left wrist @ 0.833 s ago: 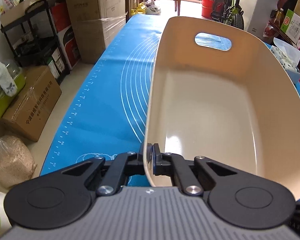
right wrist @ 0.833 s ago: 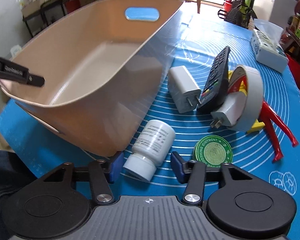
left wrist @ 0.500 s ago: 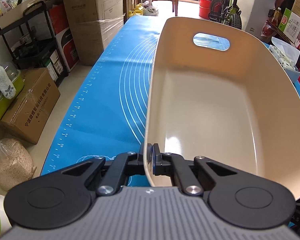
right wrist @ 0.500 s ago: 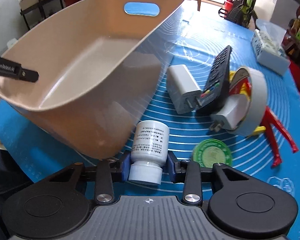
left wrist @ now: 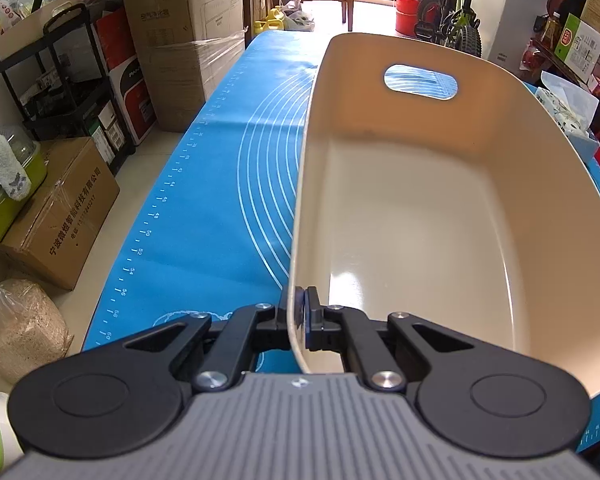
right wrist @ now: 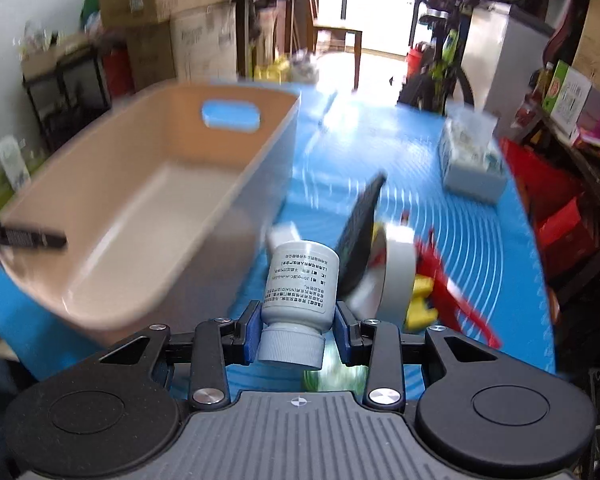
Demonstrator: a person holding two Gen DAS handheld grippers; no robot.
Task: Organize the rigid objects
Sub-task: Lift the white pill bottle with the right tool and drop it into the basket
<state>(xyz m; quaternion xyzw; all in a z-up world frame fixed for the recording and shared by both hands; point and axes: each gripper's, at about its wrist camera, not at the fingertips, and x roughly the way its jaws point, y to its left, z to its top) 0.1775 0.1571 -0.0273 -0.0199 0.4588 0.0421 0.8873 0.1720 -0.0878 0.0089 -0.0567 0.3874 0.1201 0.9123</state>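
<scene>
The left gripper [left wrist: 298, 322] was clamped on the near rim of the empty bin [left wrist: 440, 208], steadying it on the mat [left wrist: 220, 208]. The right gripper [right wrist: 298, 330] pinched the bottle [right wrist: 300, 280], lifted just right of the bin; it should clear the wall before opening.

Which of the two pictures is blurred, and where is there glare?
Right wrist view: motion blur smears the bin and table items; only the held bottle stays sharp. Left wrist view: sharp, with a glare patch on the bin floor and fisheye bending.
</scene>
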